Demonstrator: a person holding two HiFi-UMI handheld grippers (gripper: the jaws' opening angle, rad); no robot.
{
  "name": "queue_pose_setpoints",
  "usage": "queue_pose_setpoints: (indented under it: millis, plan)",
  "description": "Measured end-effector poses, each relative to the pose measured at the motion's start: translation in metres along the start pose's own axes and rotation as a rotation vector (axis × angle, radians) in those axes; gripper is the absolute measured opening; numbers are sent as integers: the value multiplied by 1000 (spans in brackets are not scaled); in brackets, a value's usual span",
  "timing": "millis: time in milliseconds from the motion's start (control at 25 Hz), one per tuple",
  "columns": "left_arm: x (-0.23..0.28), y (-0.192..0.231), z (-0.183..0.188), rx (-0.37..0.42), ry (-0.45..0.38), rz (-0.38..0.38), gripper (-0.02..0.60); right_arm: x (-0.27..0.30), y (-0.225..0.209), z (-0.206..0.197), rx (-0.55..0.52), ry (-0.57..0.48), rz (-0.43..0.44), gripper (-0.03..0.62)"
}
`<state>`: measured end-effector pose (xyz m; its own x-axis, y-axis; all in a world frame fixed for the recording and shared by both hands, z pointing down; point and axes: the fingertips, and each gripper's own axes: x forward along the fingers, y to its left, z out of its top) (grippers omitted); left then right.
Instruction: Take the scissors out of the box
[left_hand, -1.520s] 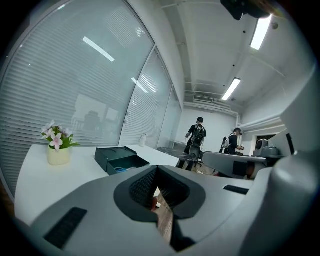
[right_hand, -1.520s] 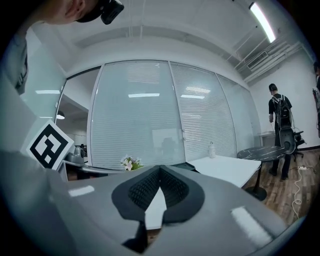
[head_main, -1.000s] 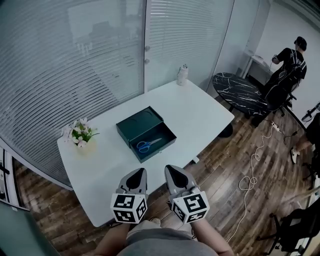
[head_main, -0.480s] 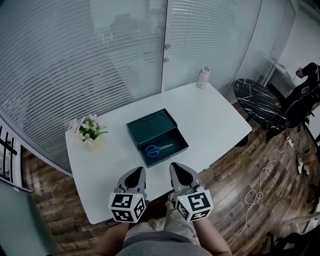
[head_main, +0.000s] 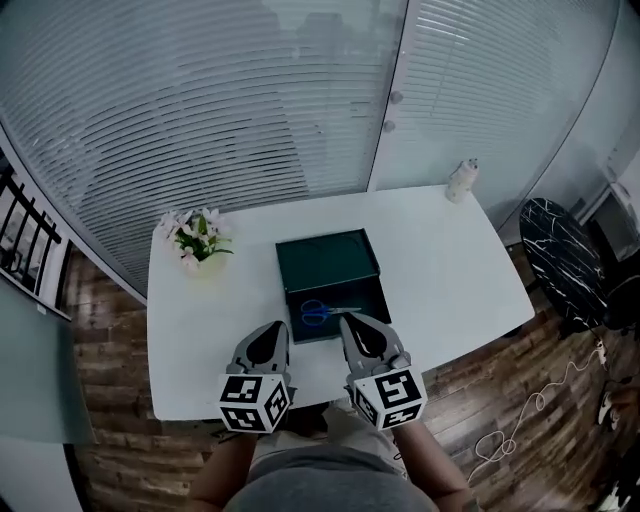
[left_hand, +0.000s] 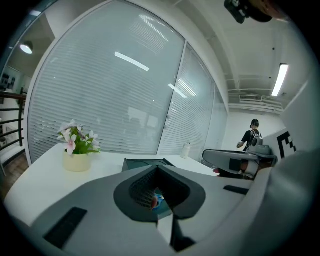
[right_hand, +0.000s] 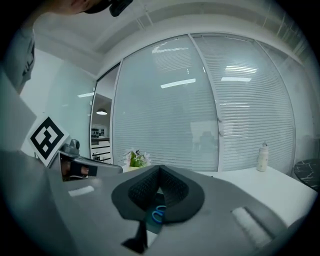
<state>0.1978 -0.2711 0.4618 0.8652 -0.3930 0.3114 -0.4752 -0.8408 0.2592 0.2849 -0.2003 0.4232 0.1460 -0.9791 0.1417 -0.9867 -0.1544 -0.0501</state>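
Note:
An open dark green box (head_main: 327, 262) lies on the white table (head_main: 450, 270). Its front tray holds the scissors (head_main: 322, 312), blue handles to the left. My left gripper (head_main: 274, 330) hovers at the table's front edge, just left of the tray, jaws shut and empty. At the tray's front right corner my right gripper (head_main: 352, 324) is also shut and holds nothing. In the left gripper view, the box lid (left_hand: 146, 162) shows beyond the closed jaws (left_hand: 159, 169), and a bit of scissors (left_hand: 156, 200) peeks beneath them. The right gripper view shows the blue handles (right_hand: 159, 215) under its closed jaws (right_hand: 160, 169).
A pot of pink flowers (head_main: 198, 240) stands at the table's left back. A white bottle (head_main: 461, 180) stands at the right back corner. Blinds and glass run behind the table. A black marble table (head_main: 565, 255) and a floor cable (head_main: 540, 405) are at the right.
The head view has swung so the table now lies squarely ahead. Both grippers have closed in on the box's front tray. The person at the right has left the head view.

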Motion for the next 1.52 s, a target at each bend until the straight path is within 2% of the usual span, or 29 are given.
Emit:
queue_pose_setpoints:
  millis: [280, 480, 720, 960, 1200, 1280, 1520]
  plan:
    - [18, -1, 6, -54, -34, 110, 6, 37, -18, -13, -54, 76, 160, 9]
    - [19, 2, 4, -79, -52, 204, 6, 64, -14, -19, -122, 107, 298, 9]
    - [16, 6, -3, -121, -73, 297, 6, 91, -9, -55, -250, 254, 485, 9]
    - [1, 22, -17, -181, -82, 414, 6, 112, -2, -92, -352, 380, 609, 9]
    - [-11, 28, -22, -216, -92, 487, 6, 121, -3, -144, -442, 587, 739, 11]
    - [-14, 28, -24, -224, -91, 502, 6, 120, -3, -164, -469, 673, 792, 115]
    - [-22, 29, -34, -236, -84, 552, 6, 129, -2, -196, -538, 761, 827, 124]
